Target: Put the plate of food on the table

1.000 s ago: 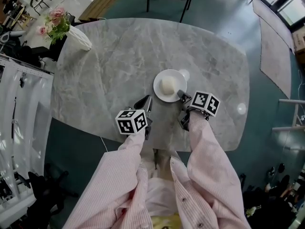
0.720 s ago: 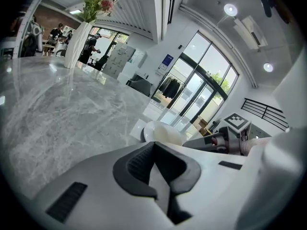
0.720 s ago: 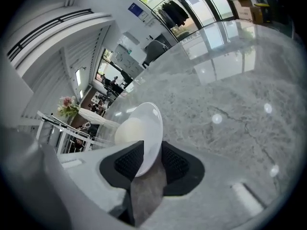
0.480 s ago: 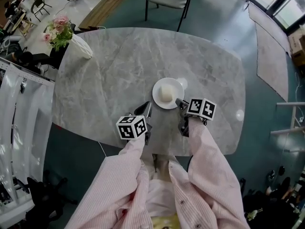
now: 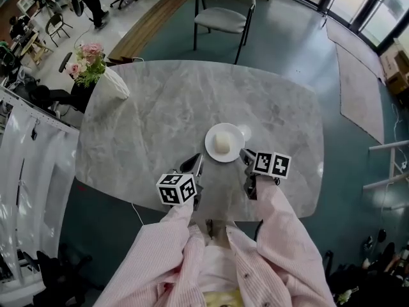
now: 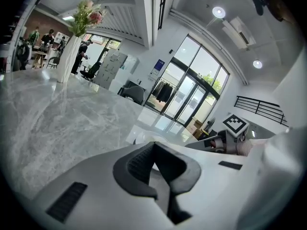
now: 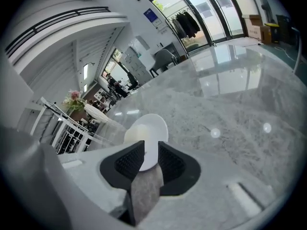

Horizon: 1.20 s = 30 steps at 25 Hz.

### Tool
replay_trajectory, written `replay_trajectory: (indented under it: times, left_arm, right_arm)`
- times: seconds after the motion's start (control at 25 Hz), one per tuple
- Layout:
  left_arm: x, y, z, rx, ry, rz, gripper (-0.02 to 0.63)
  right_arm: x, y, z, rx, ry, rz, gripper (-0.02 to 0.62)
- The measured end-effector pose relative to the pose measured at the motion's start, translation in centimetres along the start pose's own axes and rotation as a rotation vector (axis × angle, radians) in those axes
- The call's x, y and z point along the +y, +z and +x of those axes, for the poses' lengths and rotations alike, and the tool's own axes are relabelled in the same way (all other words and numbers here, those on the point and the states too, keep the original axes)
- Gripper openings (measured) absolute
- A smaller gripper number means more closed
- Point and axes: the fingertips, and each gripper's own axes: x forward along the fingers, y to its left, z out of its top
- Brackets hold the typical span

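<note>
Resting on the grey marble desk (image 5: 160, 107) in front of you, the white plate (image 5: 224, 142) carries a pale, rounded piece of food (image 5: 222, 143). Your right hand-held gripper (image 5: 245, 153) sits at the plate's near right rim. Its jaws are apart and closing, with the rim lined up in the gap and the pads not pressing on it. Your left hand-held gripper (image 5: 193, 165) hovers over the desk to the near left of the plate, apart from it, with its jaws slightly apart and holding nothing. A white vase (image 5: 110, 82) of pink flowers (image 5: 86, 59) stands at the desk's far left edge, well away from the plate. A grey chair (image 5: 223, 15) stands on the floor beyond the far side.
</note>
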Motion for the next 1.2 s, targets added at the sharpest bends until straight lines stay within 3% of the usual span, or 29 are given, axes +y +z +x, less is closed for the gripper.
replay_trajectory:
  times: [0.36, 0.88, 1.2]
  left_arm:
    - [-2.4, 4.4, -2.2, -0.096, -0.045, 0.107, -0.003]
    - [-4.1, 9.5, -6.3, -0.238, -0.072, 0.22, -0.003]
    - [-4.2, 11.5, -8.5, -0.315, -0.038, 0.261, -0.003]
  right_arm:
    - [4.6, 2.0, -4.7, -0.146, 0.119, -0.187, 0.006]
    - [9.4, 3.7, -9.1, -0.343, 0.257, -0.325, 0.006]
    - [11.2, 5.2, -11.9, -0.477, 0.297, -0.397, 0.005]
